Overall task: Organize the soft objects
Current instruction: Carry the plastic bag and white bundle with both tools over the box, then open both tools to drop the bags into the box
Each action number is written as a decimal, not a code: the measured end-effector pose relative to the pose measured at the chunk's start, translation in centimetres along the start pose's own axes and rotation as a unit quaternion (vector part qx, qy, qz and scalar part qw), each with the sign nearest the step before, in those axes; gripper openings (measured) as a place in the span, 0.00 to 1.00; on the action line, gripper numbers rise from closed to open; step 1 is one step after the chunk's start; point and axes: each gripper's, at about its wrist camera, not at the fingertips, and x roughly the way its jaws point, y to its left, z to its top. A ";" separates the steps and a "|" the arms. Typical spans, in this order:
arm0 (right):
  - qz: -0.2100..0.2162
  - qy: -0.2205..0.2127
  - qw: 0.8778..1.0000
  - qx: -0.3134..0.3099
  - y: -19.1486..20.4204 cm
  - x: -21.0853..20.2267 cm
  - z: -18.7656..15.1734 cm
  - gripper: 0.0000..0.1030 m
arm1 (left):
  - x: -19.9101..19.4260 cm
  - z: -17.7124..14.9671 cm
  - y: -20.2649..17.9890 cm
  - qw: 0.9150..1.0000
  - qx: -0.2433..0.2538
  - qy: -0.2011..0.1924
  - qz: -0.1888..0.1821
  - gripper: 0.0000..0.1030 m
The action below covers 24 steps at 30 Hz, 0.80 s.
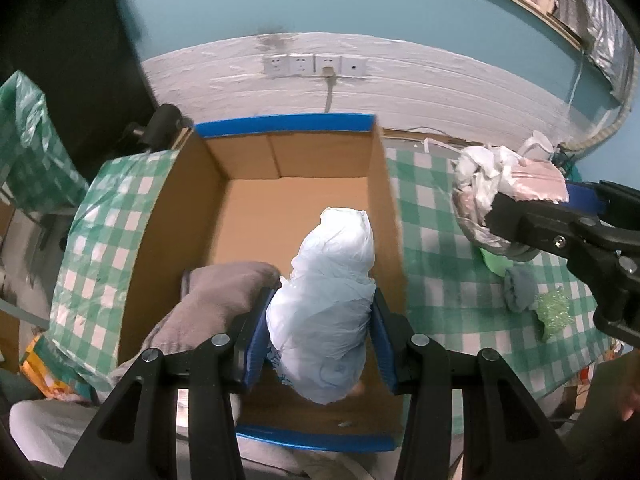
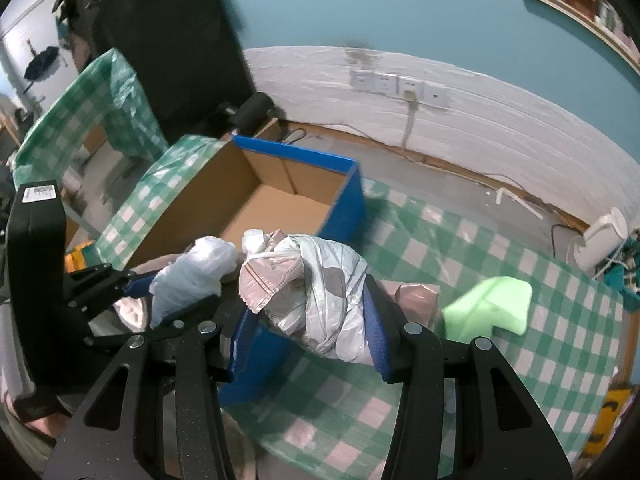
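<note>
Nearest the left wrist camera, the left gripper [image 1: 320,324] has its blue pads pressed on both sides of a pale blue plastic bundle [image 1: 326,300], crinkled and oblong, held over the open cardboard box [image 1: 184,216]. Only this view looks down into the box: a grey cloth roll [image 1: 216,304] lies against its near left wall, and the brown floor beyond is otherwise bare. To the right, on the green-and-white checked tablecloth [image 1: 432,208], lie a grey-blue fabric wad [image 1: 518,288] and a glittery green scrap [image 1: 554,314].

The right wrist view alone shows the right gripper [image 2: 310,320] clamped, partly open, on a white plastic bag with grey spots [image 2: 320,292], knotted and lumpy, held above the cloth just right of the box's blue near corner. It also shows a pale green foam block [image 2: 492,304] and a pinkish packet [image 2: 416,300] on the cloth further right, and a white cylinder [image 2: 600,240] near the far wall. A row of wall sockets [image 2: 396,84] sits beyond the box.
</note>
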 end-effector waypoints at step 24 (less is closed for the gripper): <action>0.007 0.045 0.999 -0.026 5.3 7.2 2.2 0.53 | 2.3 -1.1 4.8 0.999 -0.036 0.015 0.011 0.78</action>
